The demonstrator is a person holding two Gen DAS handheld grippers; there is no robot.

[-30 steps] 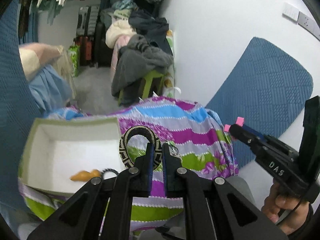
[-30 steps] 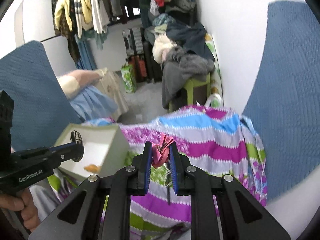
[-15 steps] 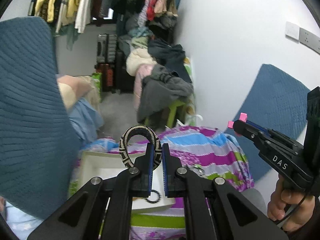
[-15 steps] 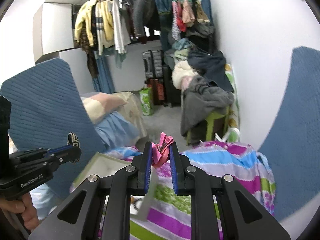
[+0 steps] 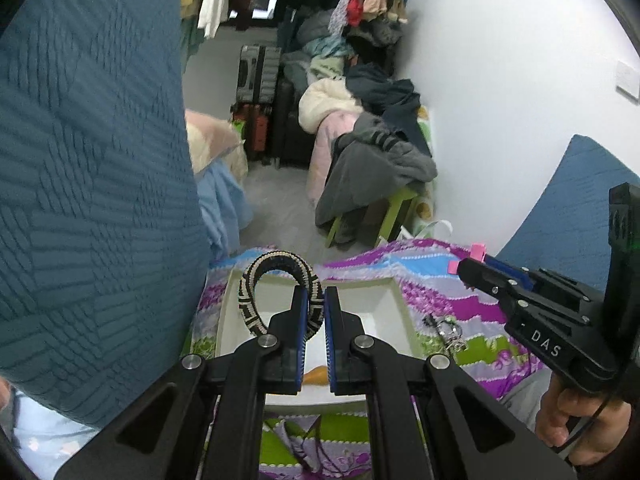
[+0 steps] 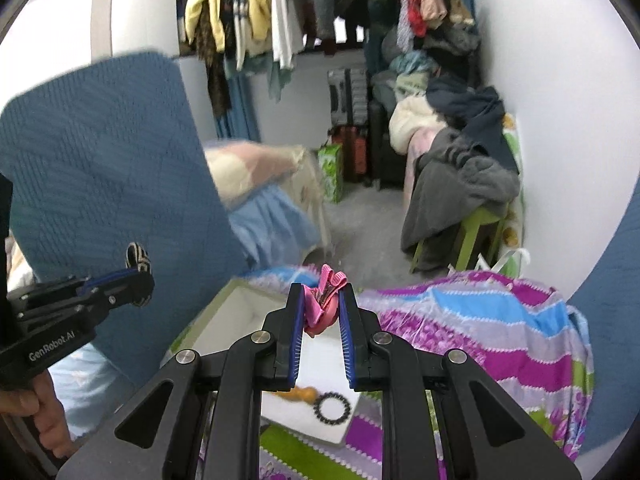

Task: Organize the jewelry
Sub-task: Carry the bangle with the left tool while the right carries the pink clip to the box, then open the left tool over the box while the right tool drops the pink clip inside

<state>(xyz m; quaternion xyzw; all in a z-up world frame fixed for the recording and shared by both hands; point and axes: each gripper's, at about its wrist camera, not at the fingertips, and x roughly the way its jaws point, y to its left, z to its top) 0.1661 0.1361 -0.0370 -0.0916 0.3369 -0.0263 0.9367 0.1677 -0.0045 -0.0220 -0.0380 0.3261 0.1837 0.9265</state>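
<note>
Left wrist: left tongs (image 5: pixel 316 312) clamp woven bangle (image 5: pixel 276 288) | right tongs (image 6: pixel 320 312) pinch pink clip (image 6: pixel 322 304)

My left tongs (image 5: pixel 315 312) are black with blue pads and carry a bangle (image 5: pixel 280 280) woven in black and cream checks. My right tongs (image 6: pixel 319 320) match them, black with blue pads, around a pink hair clip (image 6: pixel 323 300). The box (image 5: pixel 394 312) is white inside, with an orange piece (image 6: pixel 301 393) and a black beaded ring (image 6: pixel 333 407). The cloth (image 6: pixel 472 328) runs in purple, blue, grey and green stripes.
</note>
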